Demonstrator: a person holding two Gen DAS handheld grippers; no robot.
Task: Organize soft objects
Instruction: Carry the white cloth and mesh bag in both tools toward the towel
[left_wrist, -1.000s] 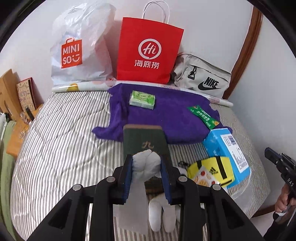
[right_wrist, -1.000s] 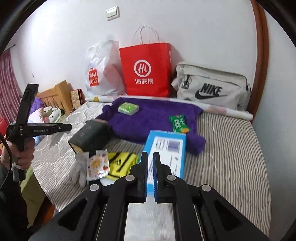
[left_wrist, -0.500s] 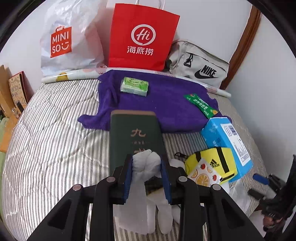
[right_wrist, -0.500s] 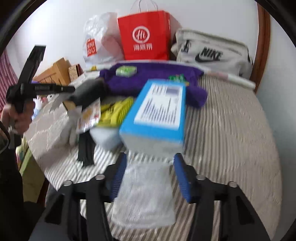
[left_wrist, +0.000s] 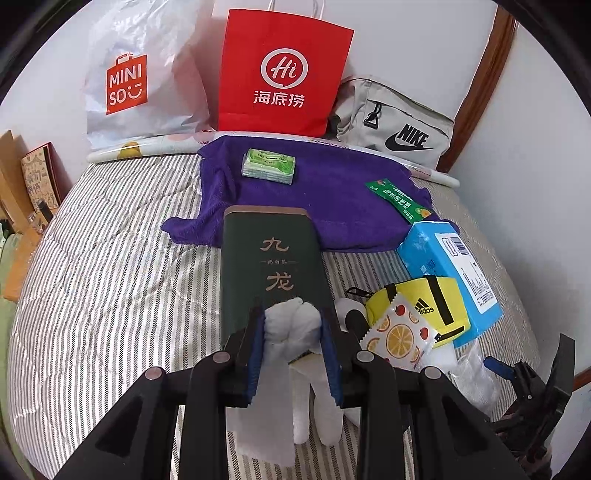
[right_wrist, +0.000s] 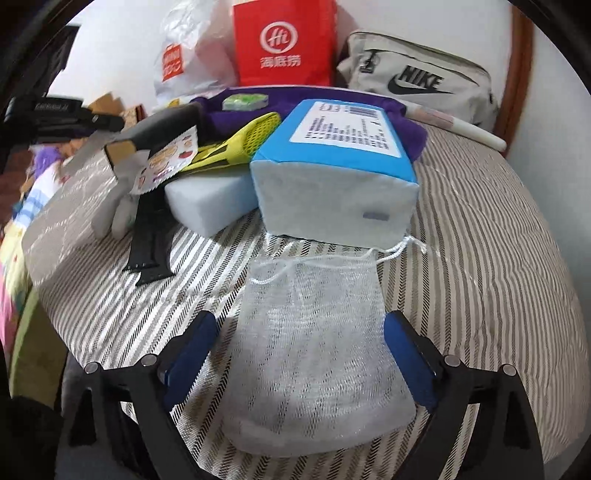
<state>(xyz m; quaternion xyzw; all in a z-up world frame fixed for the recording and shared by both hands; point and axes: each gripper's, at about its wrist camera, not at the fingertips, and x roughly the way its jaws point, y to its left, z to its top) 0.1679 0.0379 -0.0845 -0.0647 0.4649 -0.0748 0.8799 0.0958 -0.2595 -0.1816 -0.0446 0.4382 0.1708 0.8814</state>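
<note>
My left gripper (left_wrist: 291, 325) is shut on a white glove (left_wrist: 295, 332), whose fingers hang below the jaws over the striped bed (left_wrist: 110, 280). A dark green box (left_wrist: 269, 266) lies just beyond it. My right gripper (right_wrist: 299, 336) is open, its blue pads either side of a white mesh pouch (right_wrist: 314, 354) that lies on the bed (right_wrist: 480, 258). The blue tissue pack (right_wrist: 340, 166) sits right behind the pouch. The purple towel (left_wrist: 325, 192) lies at the back with a green tissue pack (left_wrist: 269, 165) on it.
A yellow Adidas pouch (left_wrist: 432, 306), a fruit-print sachet (left_wrist: 397, 338) and a white sponge block (right_wrist: 207, 199) lie by the blue pack. A black strap (right_wrist: 147, 243) lies near the bed edge. A red bag (left_wrist: 282, 74), a Miniso bag (left_wrist: 136, 81) and a Nike bag (left_wrist: 399, 125) stand against the wall.
My right gripper opened and dropped low over the mesh pouch, close to the blue pack. My left gripper, still holding the glove, moved forward over the green box.
</note>
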